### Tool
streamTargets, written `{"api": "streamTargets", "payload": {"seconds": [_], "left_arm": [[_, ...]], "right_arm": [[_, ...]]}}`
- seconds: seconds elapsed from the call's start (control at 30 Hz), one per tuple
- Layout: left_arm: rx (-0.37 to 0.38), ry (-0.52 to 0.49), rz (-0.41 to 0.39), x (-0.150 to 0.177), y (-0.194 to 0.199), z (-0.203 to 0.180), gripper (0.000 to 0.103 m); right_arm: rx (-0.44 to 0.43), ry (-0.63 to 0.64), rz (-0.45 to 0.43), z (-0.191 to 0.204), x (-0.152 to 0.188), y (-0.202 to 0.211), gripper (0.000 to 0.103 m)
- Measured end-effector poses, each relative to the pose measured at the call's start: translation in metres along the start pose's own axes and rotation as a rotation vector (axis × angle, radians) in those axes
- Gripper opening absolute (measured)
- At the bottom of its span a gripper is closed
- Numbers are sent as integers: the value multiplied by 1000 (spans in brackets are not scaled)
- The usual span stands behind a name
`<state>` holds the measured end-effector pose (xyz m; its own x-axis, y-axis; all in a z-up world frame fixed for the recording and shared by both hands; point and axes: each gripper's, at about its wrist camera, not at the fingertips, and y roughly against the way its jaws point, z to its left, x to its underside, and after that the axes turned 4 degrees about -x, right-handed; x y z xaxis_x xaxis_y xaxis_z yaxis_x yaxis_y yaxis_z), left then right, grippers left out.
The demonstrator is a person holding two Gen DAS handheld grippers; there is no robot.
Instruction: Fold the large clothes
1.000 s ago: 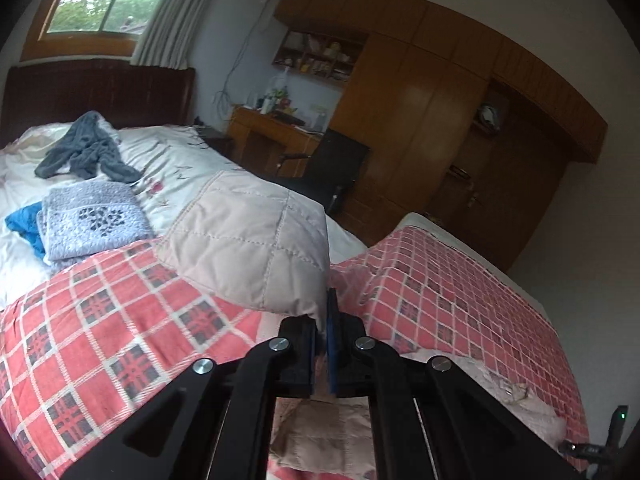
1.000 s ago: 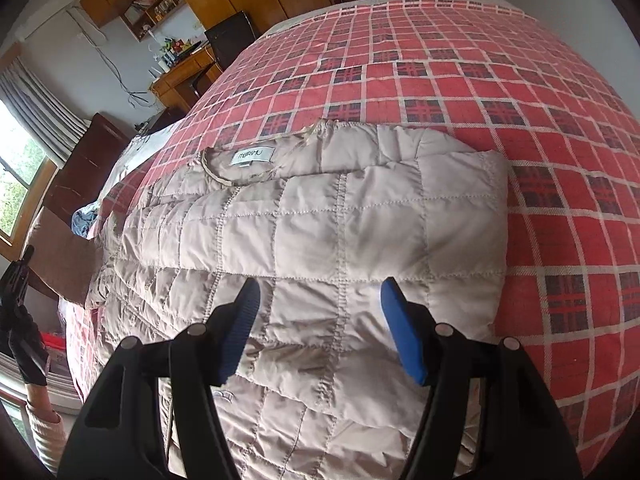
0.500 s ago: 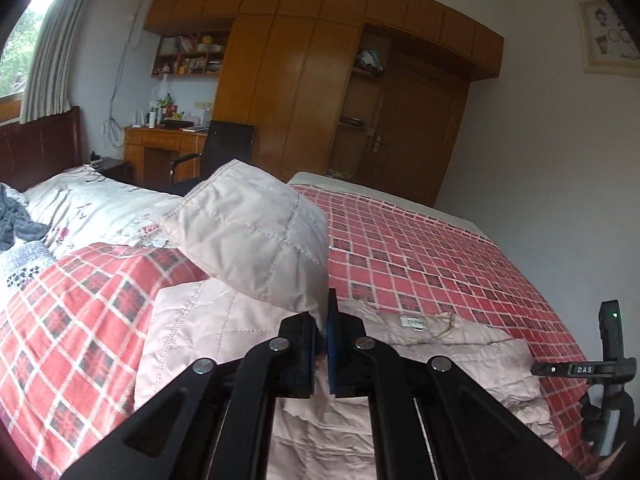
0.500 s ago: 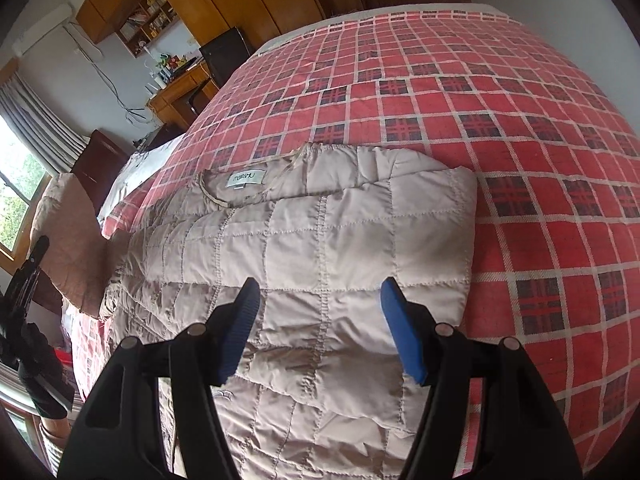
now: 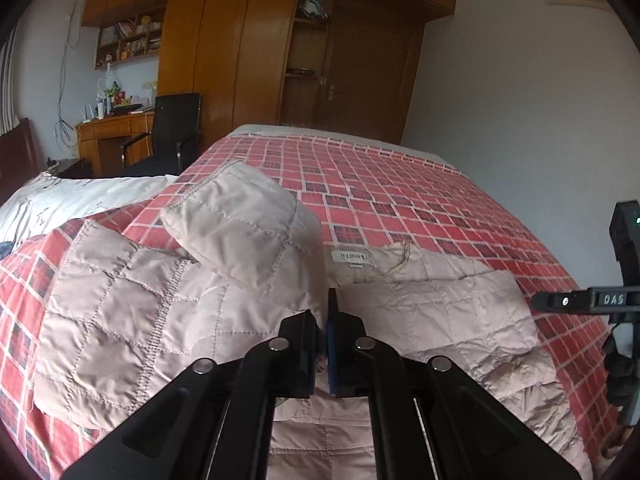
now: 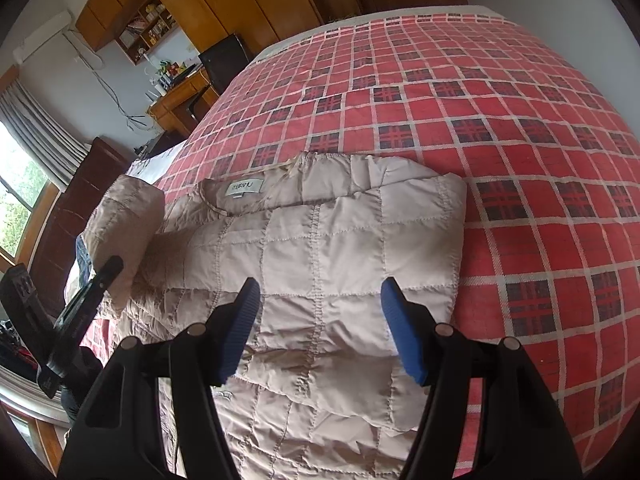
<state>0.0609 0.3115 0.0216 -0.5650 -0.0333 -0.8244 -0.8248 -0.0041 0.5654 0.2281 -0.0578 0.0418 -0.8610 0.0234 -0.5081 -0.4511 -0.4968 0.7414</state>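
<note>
The left wrist camera is looking along its fingers, close above the quilted jacket [image 5: 432,312], facing the wardrobe [image 5: 256,52] beyond the bed. The right wrist camera is looking steeply down at the jacket [image 6: 340,240] from near above. The 2 views are sharing the jacket's collar label [image 5: 352,257] [image 6: 246,188] and the plaid bedspread [image 5: 400,200] [image 6: 520,140].

left gripper [image 5: 325,320] pinches the beige quilted jacket's [image 5: 132,320] lifted sleeve [image 5: 244,228].
</note>
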Motion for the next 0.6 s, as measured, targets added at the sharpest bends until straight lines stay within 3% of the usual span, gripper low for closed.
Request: {"api": "streamTargets", "payload": {"seconds": [0.1, 0.17, 0.33, 0.43, 0.6], "left_arm": [[24, -72, 35, 9, -12, -13, 5], [96, -101, 66, 13, -18, -22, 7], [273, -131, 140, 25, -28, -43, 30], [345, -108, 163, 31, -24, -42, 46], [379, 18, 123, 28, 6, -7, 49]], "right_arm": [[8, 5, 0, 1, 0, -1, 63], [8, 7, 4, 1, 0, -3, 63], [5, 15, 12, 2, 1, -5, 63], [-10, 12, 15, 3, 1, -5, 63], [-97, -8, 58, 5, 4, -14, 63]]}}
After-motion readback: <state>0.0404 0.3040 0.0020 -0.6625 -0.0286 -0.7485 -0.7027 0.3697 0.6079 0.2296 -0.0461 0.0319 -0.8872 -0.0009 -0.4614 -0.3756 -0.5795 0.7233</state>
